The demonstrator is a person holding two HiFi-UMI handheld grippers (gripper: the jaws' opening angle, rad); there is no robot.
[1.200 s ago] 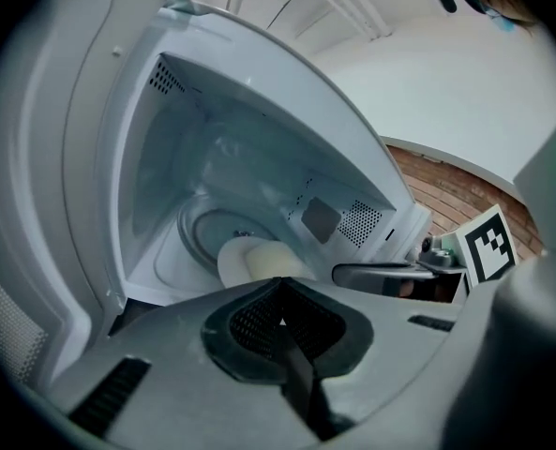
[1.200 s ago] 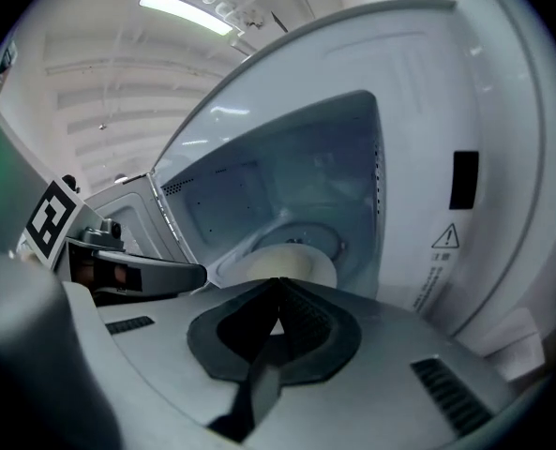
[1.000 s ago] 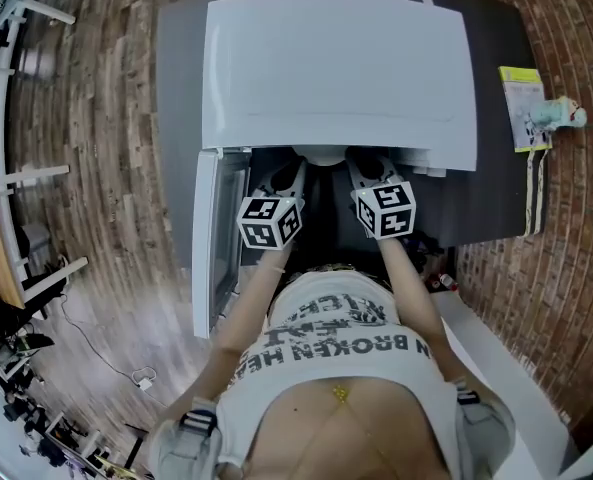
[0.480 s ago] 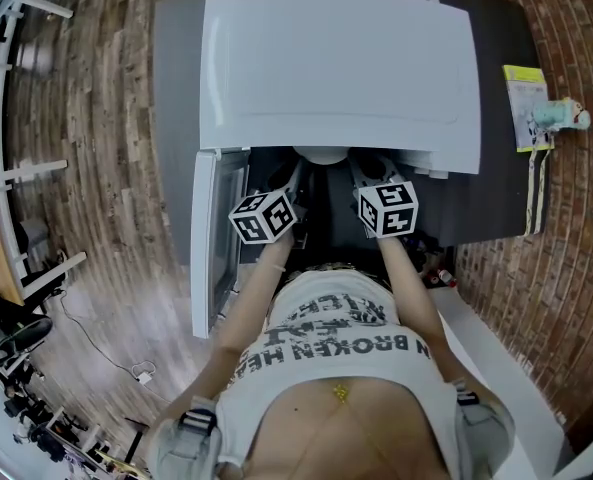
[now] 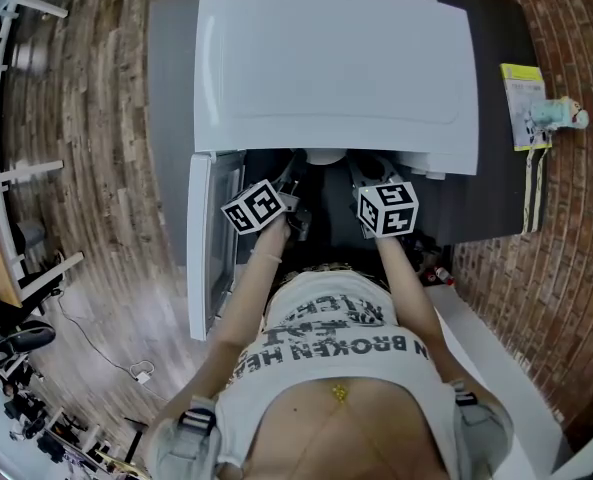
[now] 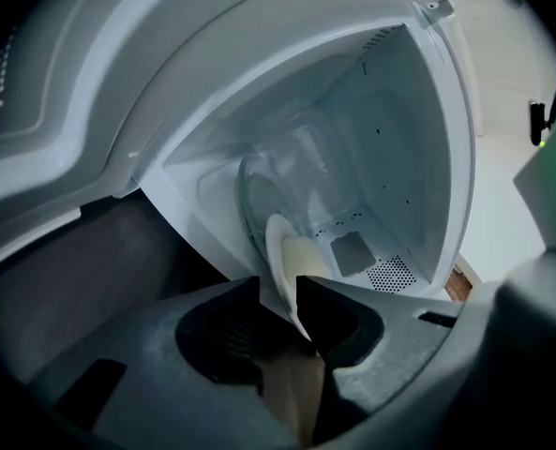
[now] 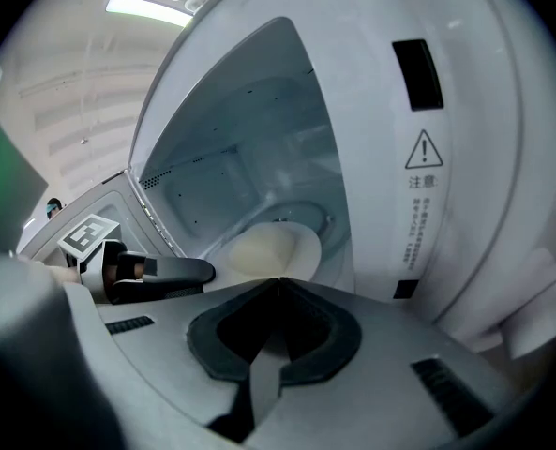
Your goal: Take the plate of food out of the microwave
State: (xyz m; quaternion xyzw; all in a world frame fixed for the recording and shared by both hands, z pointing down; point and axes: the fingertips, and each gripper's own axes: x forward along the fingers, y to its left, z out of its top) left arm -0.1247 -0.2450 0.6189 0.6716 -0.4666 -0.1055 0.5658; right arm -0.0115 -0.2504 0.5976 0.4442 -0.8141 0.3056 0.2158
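Left gripper [image 6: 279, 293], lower centre of its view: my jaws pinch the near rim of the plate of food [image 6: 292, 256]. The plate sits inside the open microwave [image 6: 390, 148]. Right gripper [image 7: 279, 281]: jaws closed together, empty, tips just before the plate's edge.

Microwave [image 5: 336, 68]: one
Microwave door [image 5: 204, 243]: one
Plate [image 7: 270, 244]: one
Grippers: two, the left gripper [image 6: 279, 293] and the right gripper [image 7: 279, 281]
Marker cubes: two, the left cube [image 5: 252, 206] and the right cube [image 5: 388, 209]
Bench [image 5: 171, 118]: one
Yellow-green booklet [image 5: 521, 103]: one
Small pale figure [image 5: 558, 116]: one
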